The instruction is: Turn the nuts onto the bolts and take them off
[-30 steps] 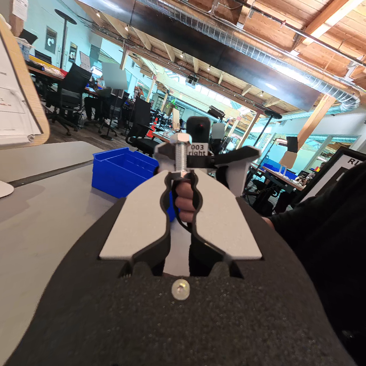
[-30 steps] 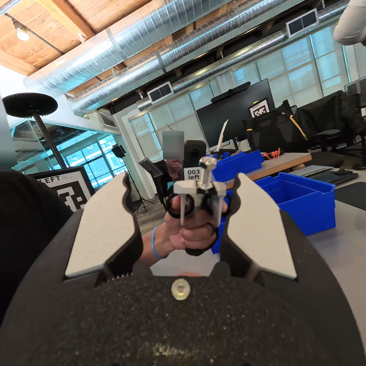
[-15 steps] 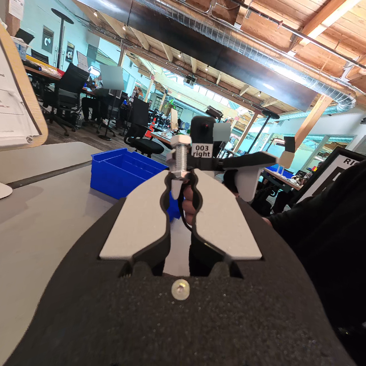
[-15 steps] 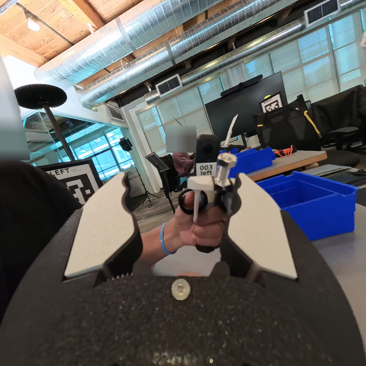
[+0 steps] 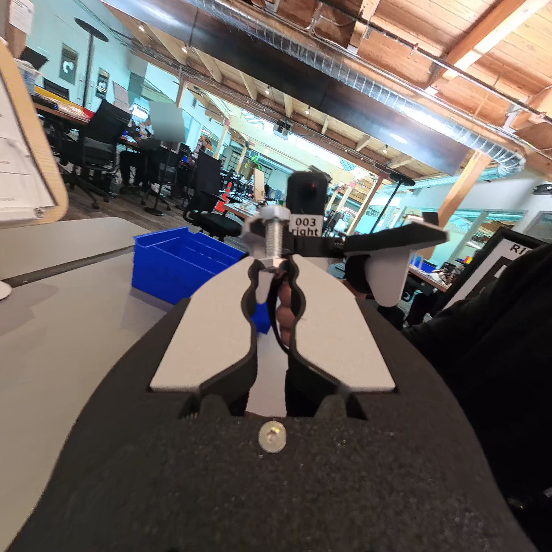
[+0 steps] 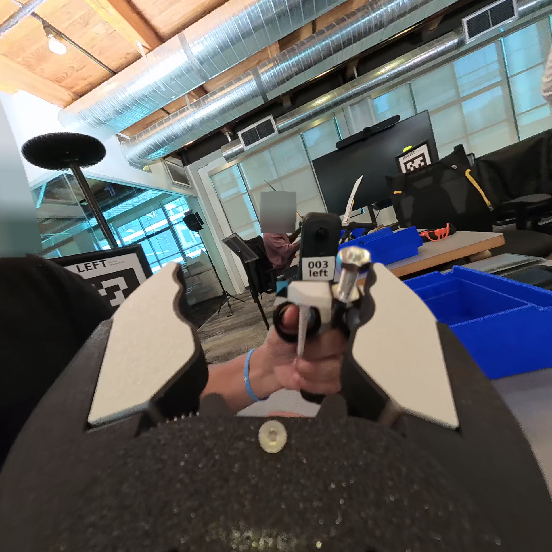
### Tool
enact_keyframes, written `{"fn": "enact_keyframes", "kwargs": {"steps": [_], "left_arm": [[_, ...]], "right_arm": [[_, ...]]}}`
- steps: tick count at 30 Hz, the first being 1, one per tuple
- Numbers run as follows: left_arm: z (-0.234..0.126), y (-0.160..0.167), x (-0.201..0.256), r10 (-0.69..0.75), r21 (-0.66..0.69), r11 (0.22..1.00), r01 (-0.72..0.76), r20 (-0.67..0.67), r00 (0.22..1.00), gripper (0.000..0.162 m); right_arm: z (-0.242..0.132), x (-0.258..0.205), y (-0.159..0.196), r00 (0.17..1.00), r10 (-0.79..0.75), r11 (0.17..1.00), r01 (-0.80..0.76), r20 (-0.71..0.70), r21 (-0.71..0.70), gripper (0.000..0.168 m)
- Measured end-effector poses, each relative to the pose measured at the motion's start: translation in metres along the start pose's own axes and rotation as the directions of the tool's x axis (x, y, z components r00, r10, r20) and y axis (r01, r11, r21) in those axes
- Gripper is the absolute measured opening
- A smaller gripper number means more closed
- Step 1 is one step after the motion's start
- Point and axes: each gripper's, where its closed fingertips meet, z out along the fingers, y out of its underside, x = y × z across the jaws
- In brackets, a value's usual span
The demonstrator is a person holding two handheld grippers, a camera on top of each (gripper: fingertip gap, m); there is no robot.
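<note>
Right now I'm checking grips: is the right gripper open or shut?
Open. In the right wrist view the right gripper has its fingers spread wide, with the bolt beside its right finger; contact cannot be told.

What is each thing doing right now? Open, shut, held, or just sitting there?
Left gripper: shut on the nut.
Right gripper: open, its fingers either side of the bolt.
Nut: on the bolt's lower end, pinched.
Bolt: upright, head on top, threads bare.
Blue bin: on the table, open-topped.
</note>
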Motion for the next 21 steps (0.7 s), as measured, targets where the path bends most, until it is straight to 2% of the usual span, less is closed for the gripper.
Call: {"fn": "enact_keyframes", "kwargs": {"steps": [2, 6, 11, 13, 17, 18, 19, 21], "left_arm": [[-0.006, -0.006, -0.005, -0.001, 0.017, 1.0, 0.0, 0.026, 1.0, 0.017], [-0.003, -0.003, 0.002, -0.007, 0.007, 1.0, 0.007, -0.013, 1.0, 0.017], [0.017, 0.015, 0.02, 0.007, -0.062, 0.998, -0.012, -0.077, 0.997, 0.017], [0.018, 0.013, 0.018, 0.0, -0.049, 0.999, -0.003, -0.067, 0.998, 0.017], [0.002, 0.002, 0.001, -0.005, -0.006, 1.0, 0.005, -0.004, 1.0, 0.017], [-0.003, -0.002, -0.002, -0.002, 0.004, 1.0, 0.002, 0.014, 1.0, 0.017], [-0.007, -0.006, -0.007, -0.002, 0.016, 1.0, 0.001, 0.043, 0.999, 0.017], [-0.013, -0.011, -0.009, -0.014, 0.034, 0.999, 0.013, 0.034, 0.999, 0.017]], "right_arm": [[-0.011, -0.001, 0.002, 1.0, 0.012, 1.0, -0.012, 0.006, 0.009, 0.101], [-0.02, 0.014, -0.001, 0.998, 0.04, 0.999, -0.038, -0.051, 0.04, 0.106], [0.003, 0.01, -0.006, 1.0, 0.028, 1.0, -0.028, -0.003, 0.01, 0.106], [0.01, 0.003, -0.004, 0.999, 0.02, 1.0, -0.02, 0.026, -0.005, 0.105], [0.004, -0.001, 0.002, 1.0, 0.014, 1.0, -0.014, 0.003, -0.022, 0.115], [-0.001, -0.003, 0.003, 1.0, 0.015, 1.0, -0.015, 0.004, -0.018, 0.112], [-0.007, -0.006, 0.003, 1.0, 0.014, 1.0, -0.014, 0.022, -0.007, 0.101], [-0.019, -0.001, 0.003, 1.0, 0.027, 1.0, -0.027, -0.014, 0.007, 0.1]]}}
